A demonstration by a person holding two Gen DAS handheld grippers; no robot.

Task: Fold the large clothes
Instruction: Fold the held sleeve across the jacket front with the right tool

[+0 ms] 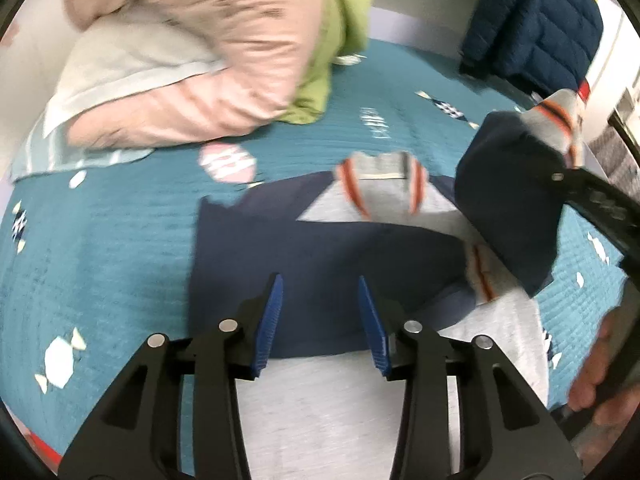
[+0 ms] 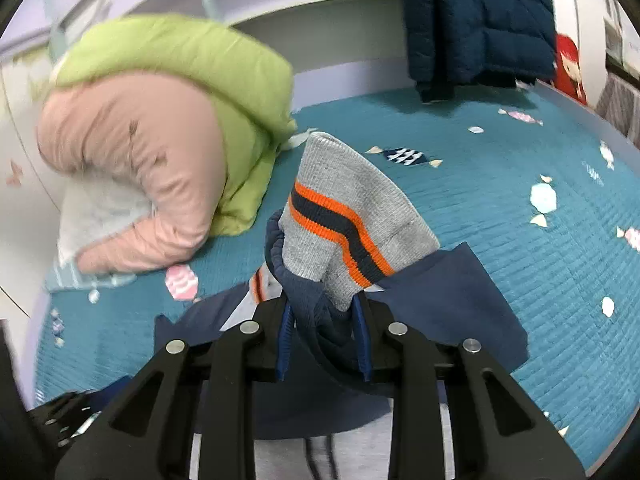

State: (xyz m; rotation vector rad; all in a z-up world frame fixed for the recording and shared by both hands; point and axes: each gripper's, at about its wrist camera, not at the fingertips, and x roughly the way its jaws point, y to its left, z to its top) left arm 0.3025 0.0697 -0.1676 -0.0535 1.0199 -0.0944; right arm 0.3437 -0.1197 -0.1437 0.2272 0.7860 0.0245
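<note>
1. While most of it lies flat on the teal bedspread [image 1: 120, 240], the grey and navy sweatshirt [image 1: 320, 256] has one sleeve lifted clear of its body.
2. That raised sleeve [image 2: 440, 304] ends in a grey ribbed cuff [image 2: 352, 216] with an orange and navy stripe, which stands up above the sweatshirt.
3. Across the sweatshirt's chest lies the other navy sleeve, its striped cuff [image 1: 482, 272] resting on the grey body.
4. At the sweatshirt's far end sits the grey collar [image 1: 380, 188], edged in orange.
5. Pinching the raised sleeve just below its cuff, the right gripper [image 2: 324, 340] has its blue pads [image 2: 362, 340] closed down on bunched navy fabric.
6. Hovering over the sweatshirt's navy chest, the left gripper [image 1: 322, 320] stands partly open, its blue pads [image 1: 270, 324] apart and nothing between them.
7. A hand [image 1: 600, 368] shows at the sweatshirt's near right side, wrapped around a black handle.
8. Beyond the sweatshirt's collar, to the left, a pink quilt [image 2: 132, 160] is heaped with a green quilt [image 2: 208, 80] and a pale pillow [image 1: 132, 60].
9. Farther off beyond the sweatshirt, to the right, a dark blue puffer jacket [image 2: 476, 20] hangs at the edge of the bedspread.
</note>
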